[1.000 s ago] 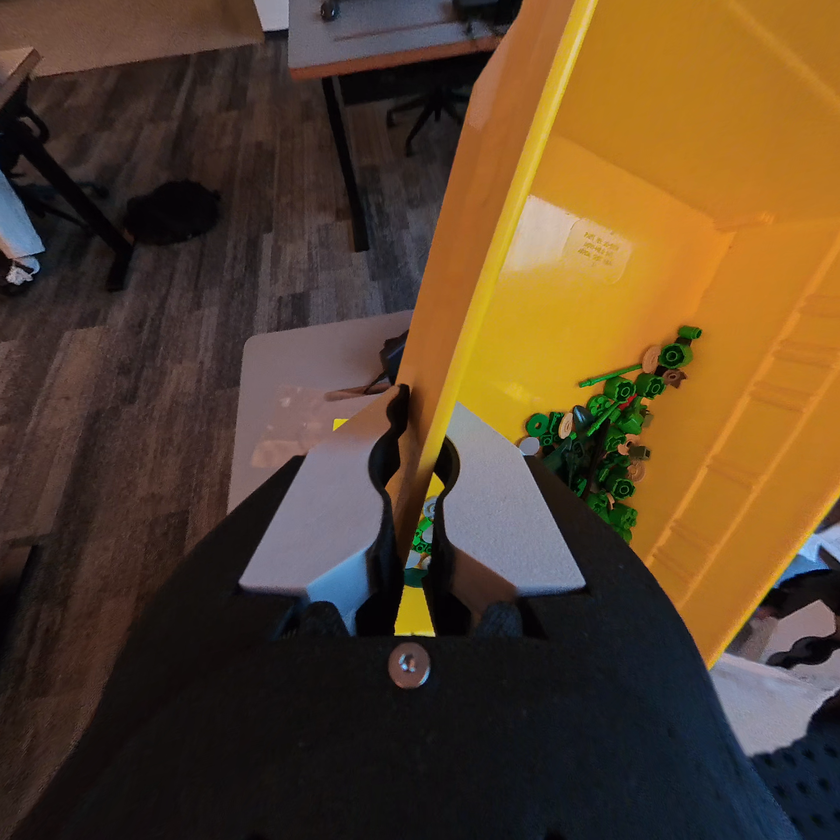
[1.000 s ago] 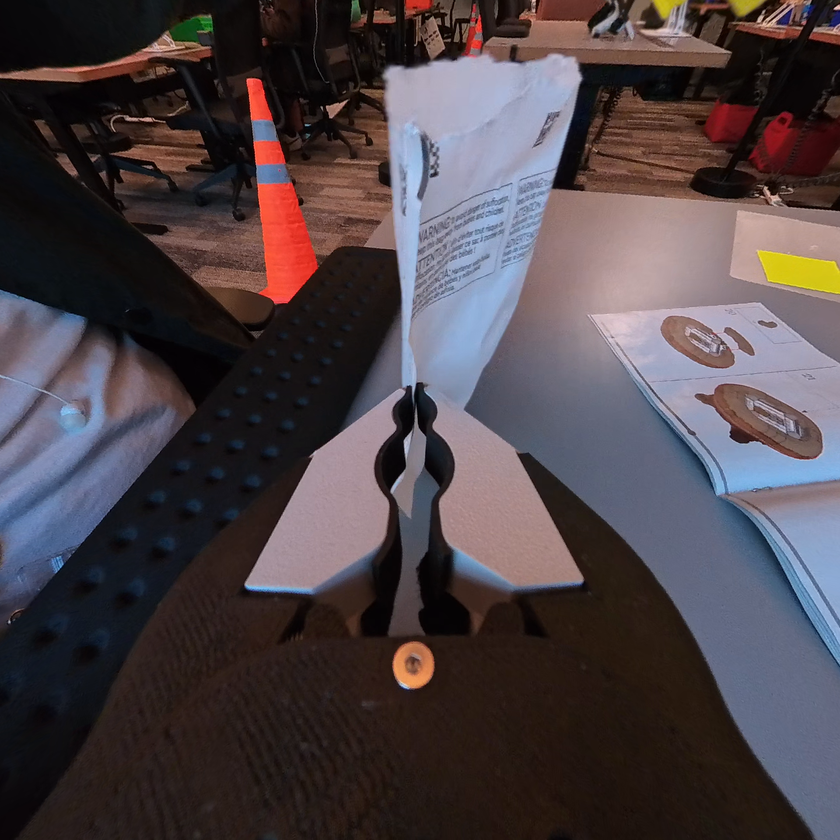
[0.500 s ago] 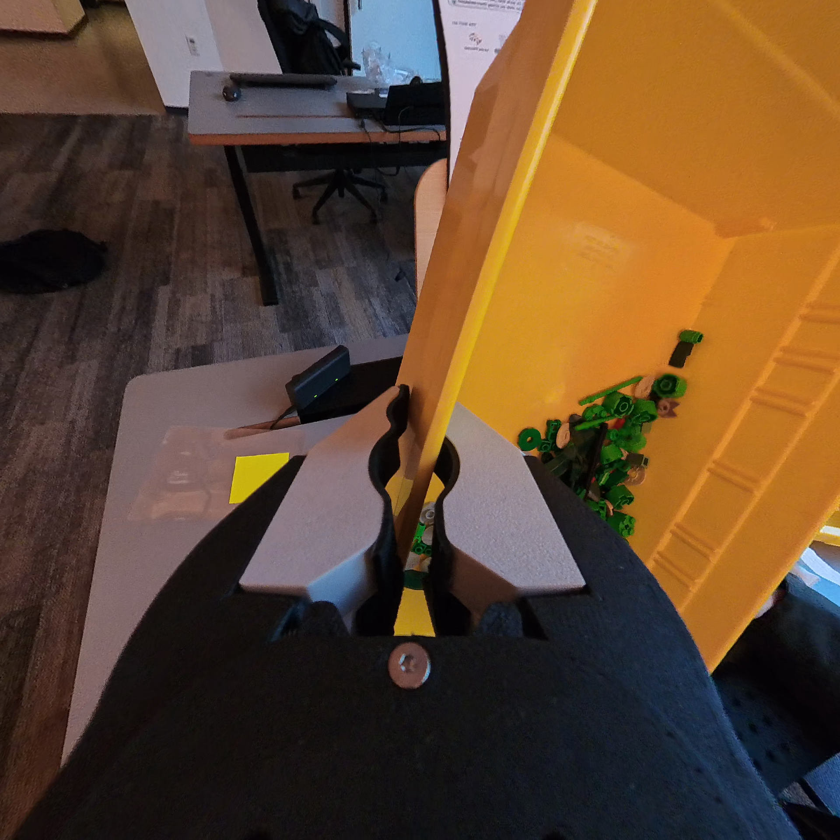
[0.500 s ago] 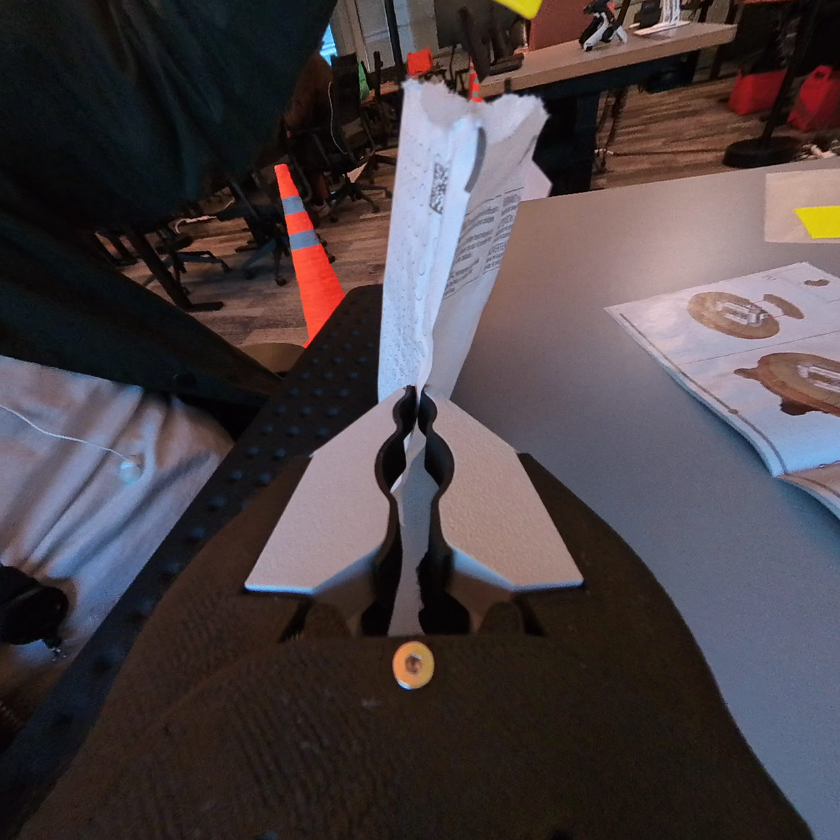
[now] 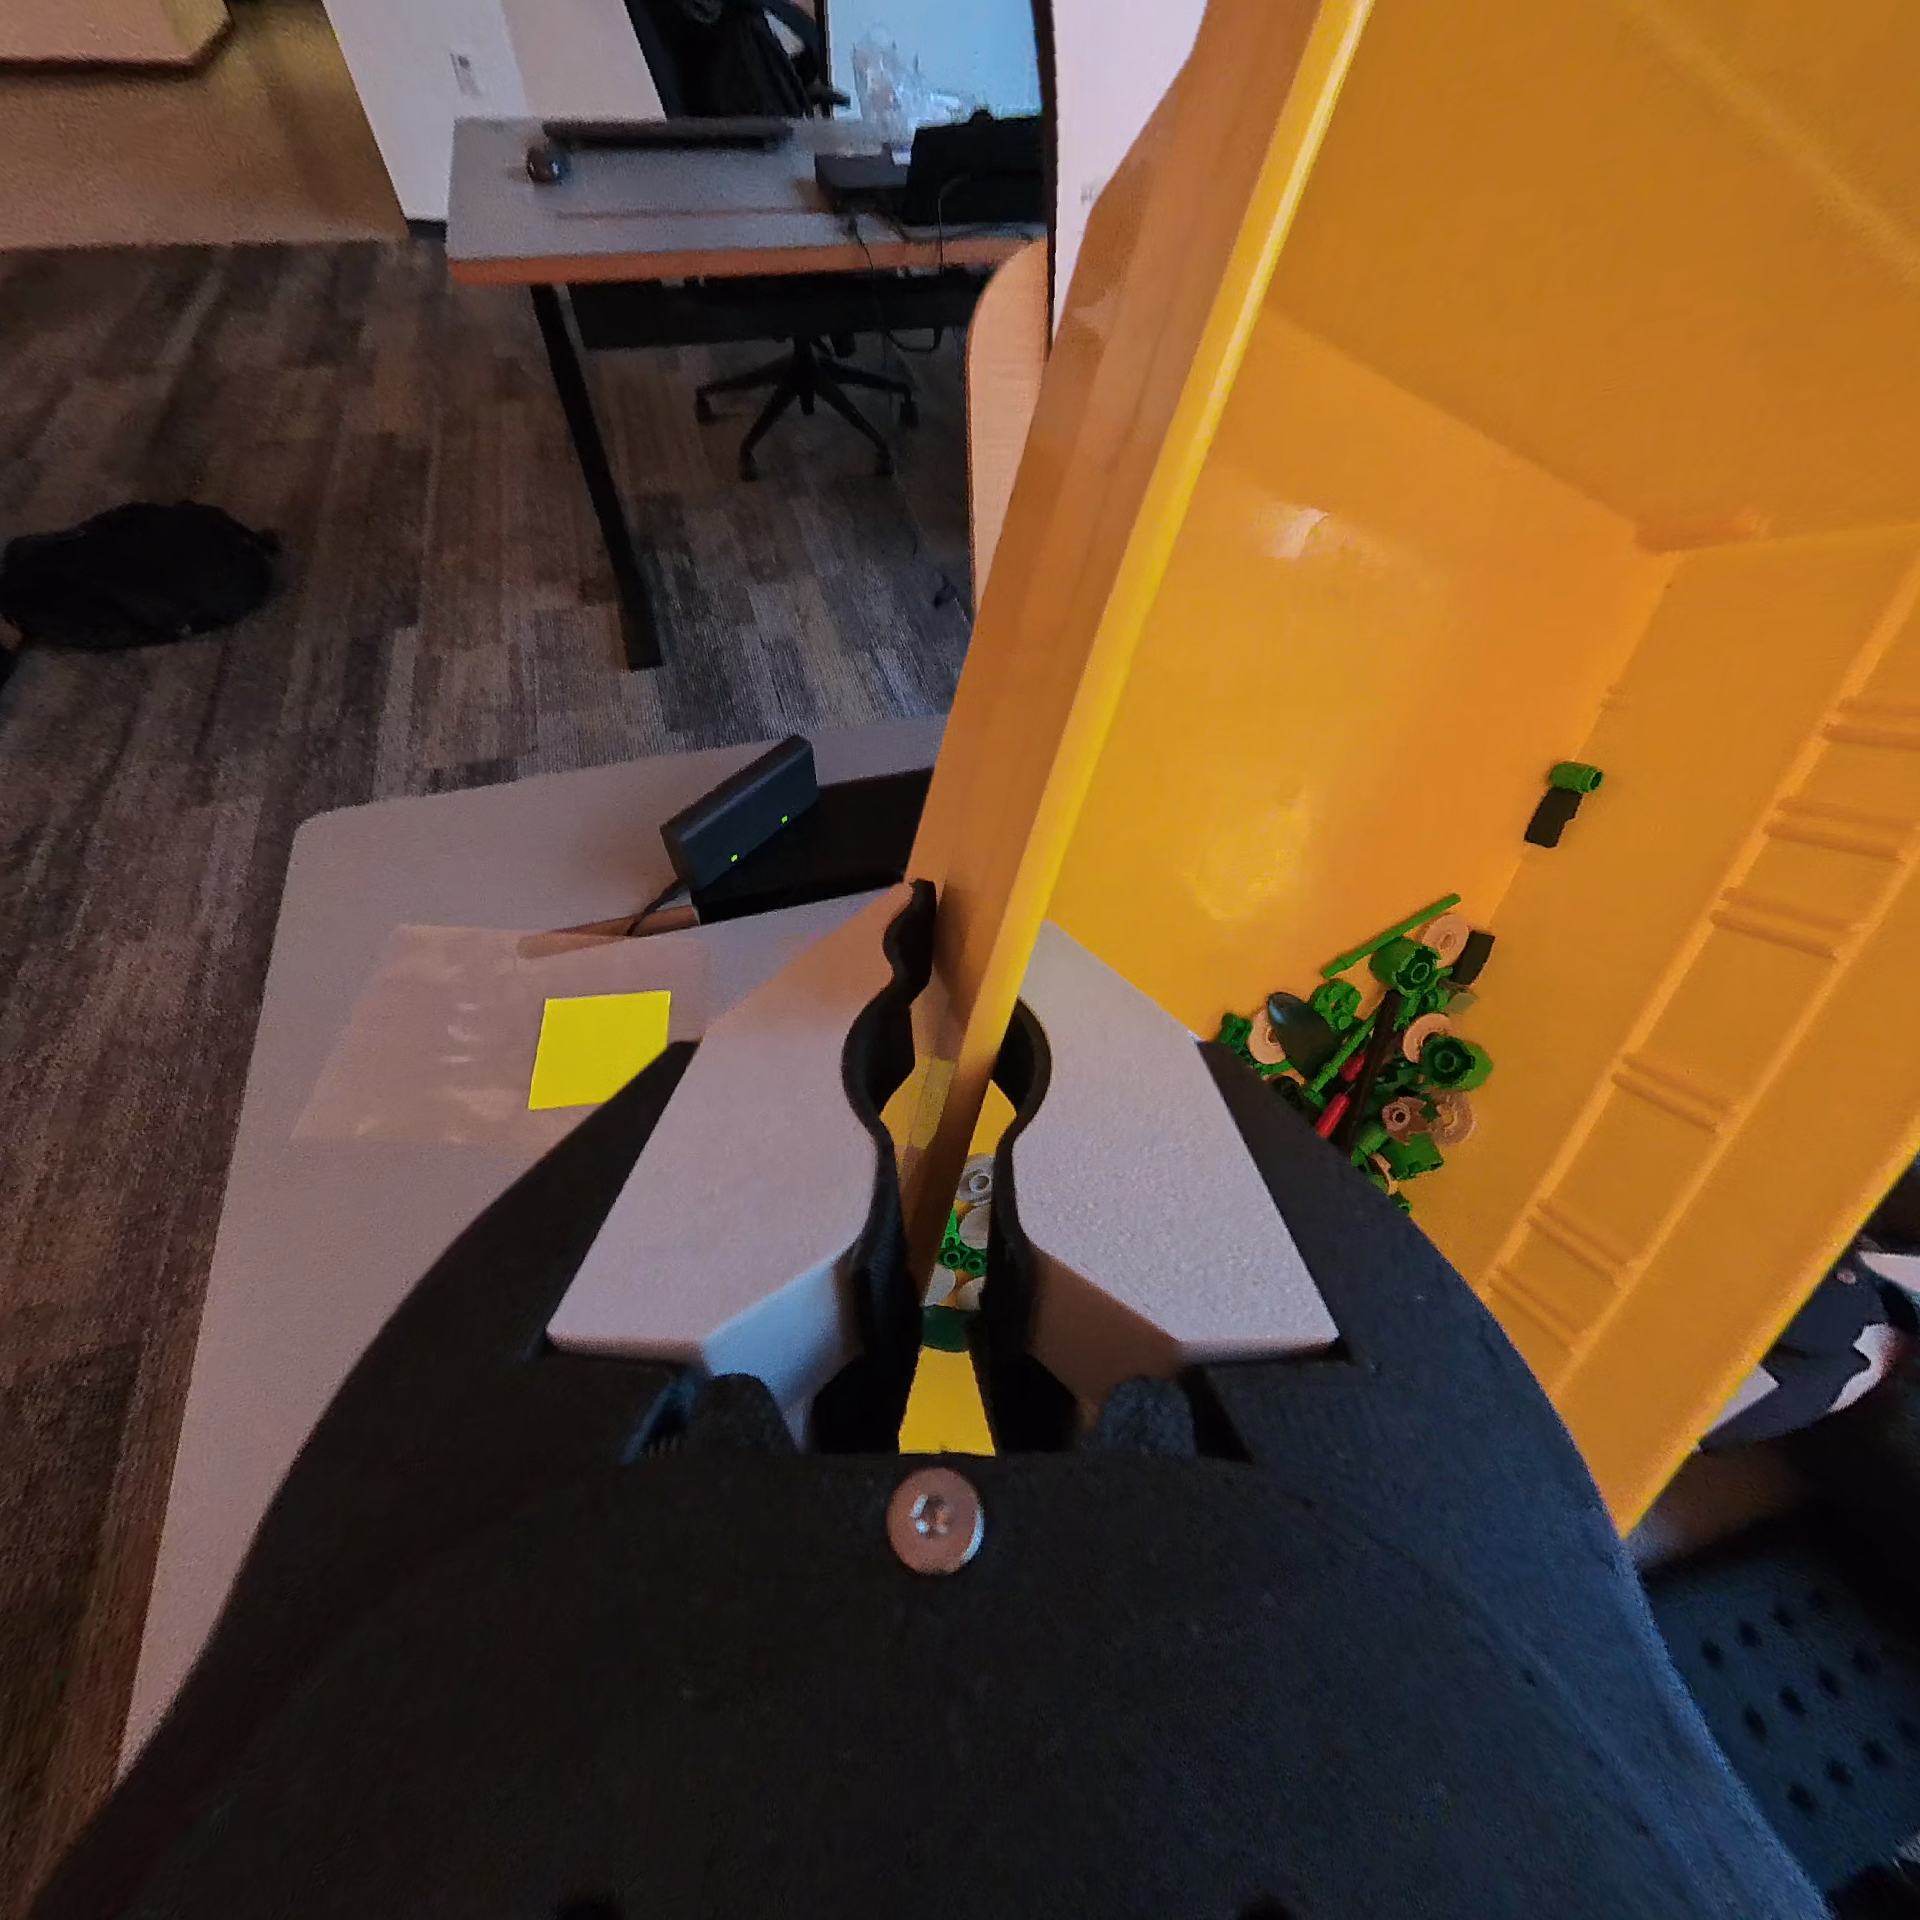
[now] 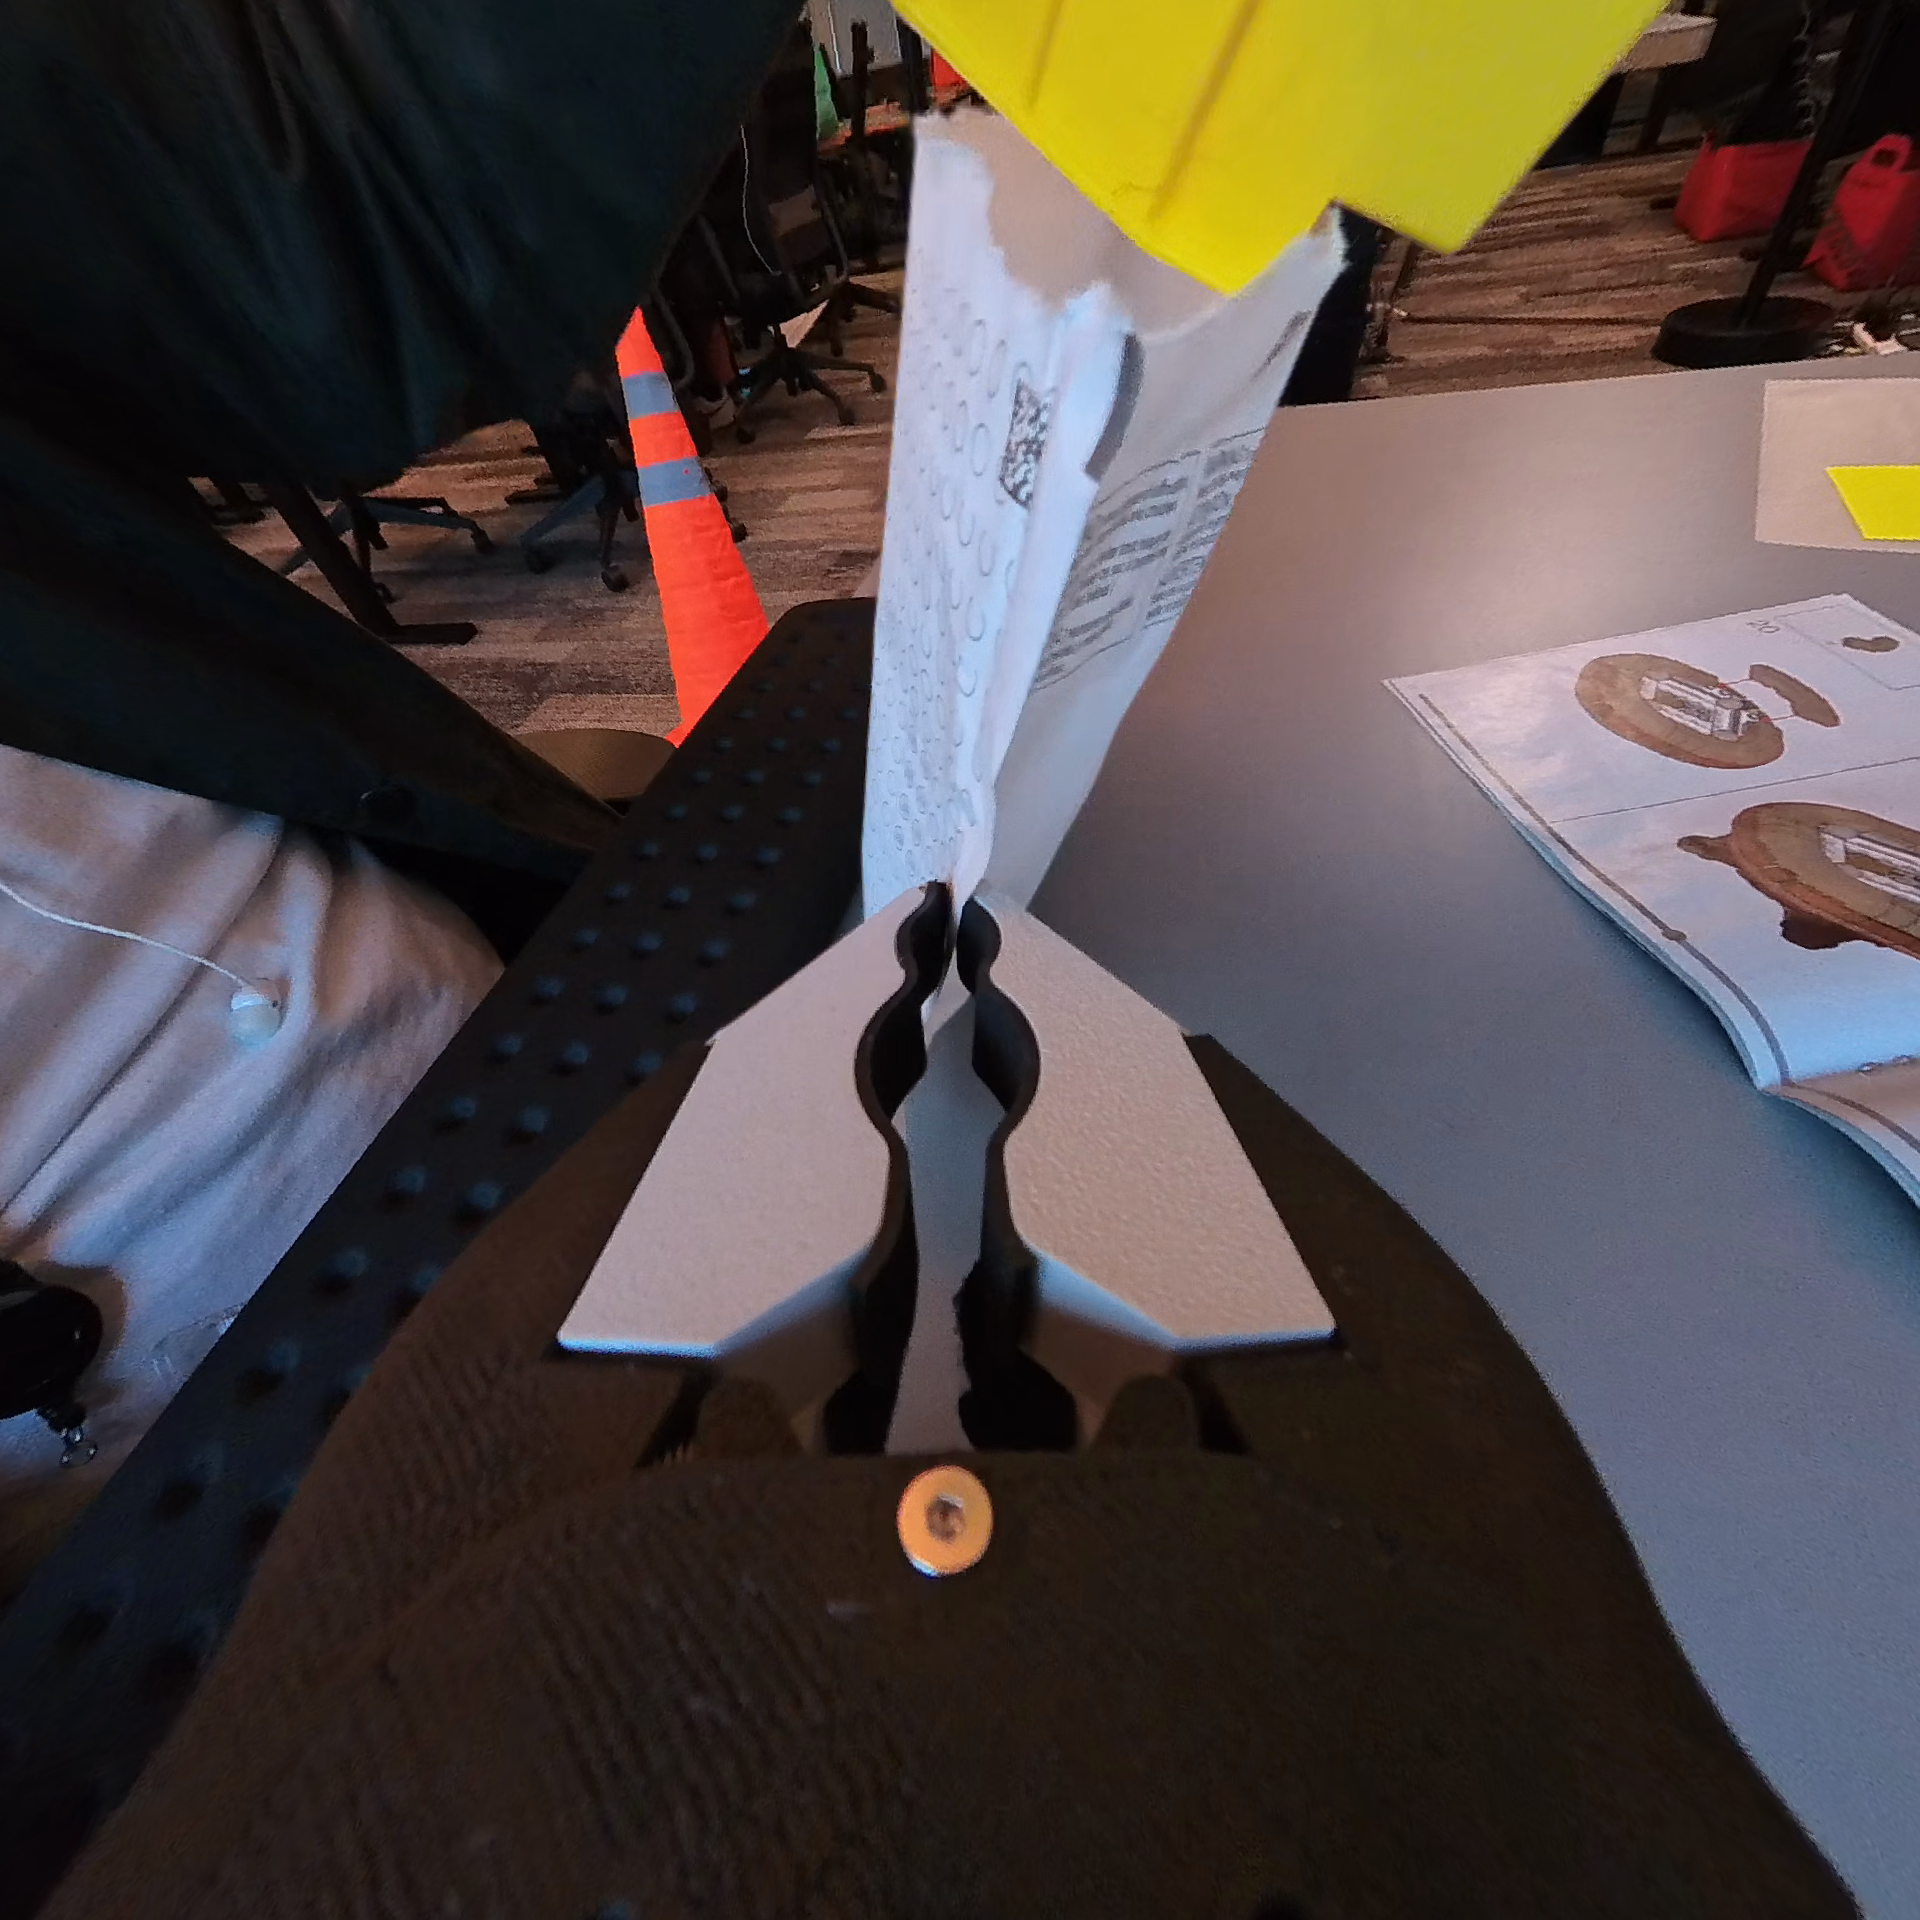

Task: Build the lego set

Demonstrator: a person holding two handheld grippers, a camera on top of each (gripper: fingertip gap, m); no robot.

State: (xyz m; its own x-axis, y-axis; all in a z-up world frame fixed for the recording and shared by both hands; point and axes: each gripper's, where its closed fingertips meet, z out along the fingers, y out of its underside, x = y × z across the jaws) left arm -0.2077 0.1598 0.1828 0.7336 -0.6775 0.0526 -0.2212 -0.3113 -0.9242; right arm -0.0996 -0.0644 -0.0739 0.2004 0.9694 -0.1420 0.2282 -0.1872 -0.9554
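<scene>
My left gripper (image 5: 951, 997) is shut on the side wall of a yellow plastic bin (image 5: 1351, 520) and holds it tilted above the table. A heap of green, tan and red lego pieces (image 5: 1371, 1049) lies in its lower corner, with two pieces (image 5: 1564, 800) apart higher up. My right gripper (image 6: 951, 914) is shut on the bottom of a torn white paper bag (image 6: 997, 582) that stands upright with its open end up. A corner of the yellow bin (image 6: 1247, 114) hangs just above the bag's mouth. An open instruction booklet (image 6: 1714, 821) lies on the grey table (image 6: 1403, 1039) to the right.
A yellow sticky note (image 5: 597, 1044) on a clear sheet and a black box (image 5: 738, 821) lie on the table. An orange cone (image 6: 675, 520), office chairs and desks stand on the floor beyond. A person's grey shirt (image 6: 156, 987) and a black studded strip (image 6: 623, 987) are at the left. Tip to tip, the grippers are about 35 cm apart.
The yellow bin has swung over the bag's mouth, and its corner now shows in the right wrist view. The lego pieces have slid lower in the bin. The bag has tilted slightly.
</scene>
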